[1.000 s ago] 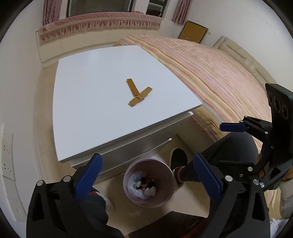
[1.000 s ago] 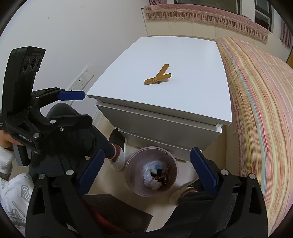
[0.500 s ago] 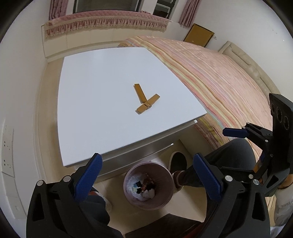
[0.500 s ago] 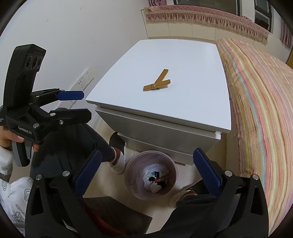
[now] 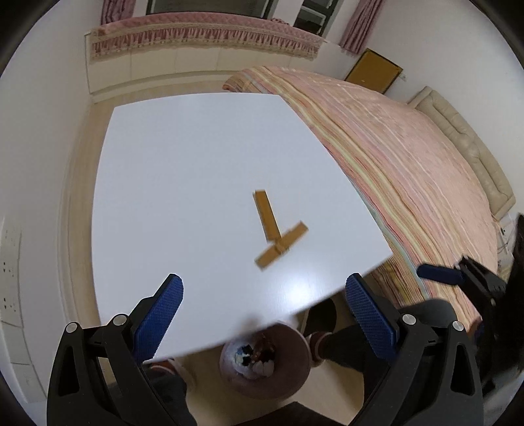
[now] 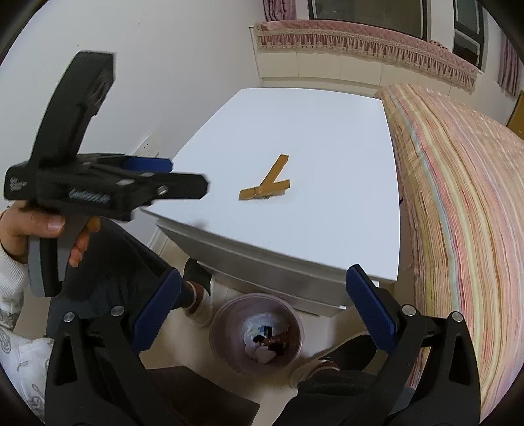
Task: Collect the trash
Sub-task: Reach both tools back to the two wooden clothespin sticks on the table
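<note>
Two brown cardboard strips (image 5: 281, 229) lie crossed on one white cabinet (image 5: 196, 183); one pink bin (image 6: 256, 332), one striped bed (image 6: 458, 196), and two grippers, the left gripper (image 5: 264, 313) and the right gripper (image 6: 262, 303).

White walls, striped bed (image 5: 409, 170), white nightstand (image 5: 196, 183), curtained window (image 6: 366, 13).
</note>
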